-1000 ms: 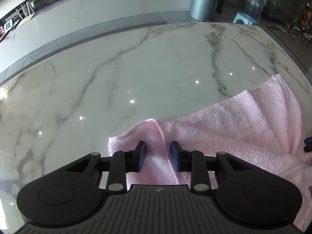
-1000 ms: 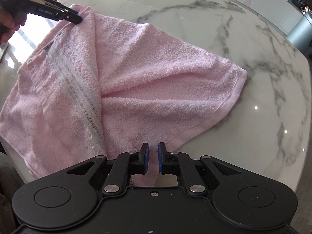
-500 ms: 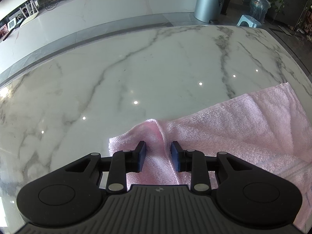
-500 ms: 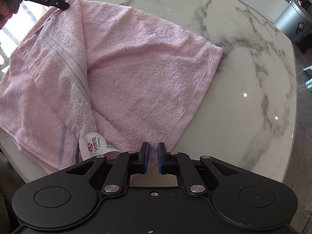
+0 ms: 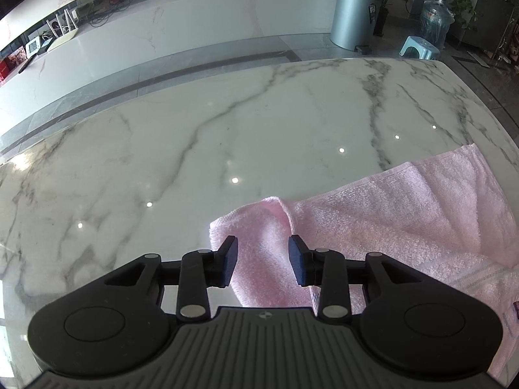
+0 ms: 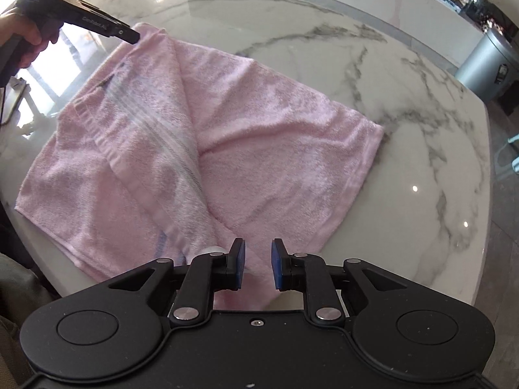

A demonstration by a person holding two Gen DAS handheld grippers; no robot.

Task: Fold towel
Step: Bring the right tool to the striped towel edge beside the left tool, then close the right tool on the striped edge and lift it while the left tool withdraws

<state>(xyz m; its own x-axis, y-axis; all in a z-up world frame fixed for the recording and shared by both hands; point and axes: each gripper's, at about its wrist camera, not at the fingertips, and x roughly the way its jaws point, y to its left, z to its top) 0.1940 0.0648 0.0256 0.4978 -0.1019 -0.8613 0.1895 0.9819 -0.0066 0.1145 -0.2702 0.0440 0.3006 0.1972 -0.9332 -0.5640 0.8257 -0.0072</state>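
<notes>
A pink towel lies folded over on the white marble table, with a grey striped band running down its left part. My right gripper is open, its pads either side of the towel's near corner. My left gripper is open over another towel corner, which lies bunched between its fingers. The left gripper also shows in the right wrist view, at the towel's far left corner.
The table's right edge drops to the floor. A grey metal bin, a blue stool and a water bottle stand beyond the table. A long marble counter runs behind.
Both grippers have opened and let go of the towel corners. The upper layer has come down and now lies folded on the table.
</notes>
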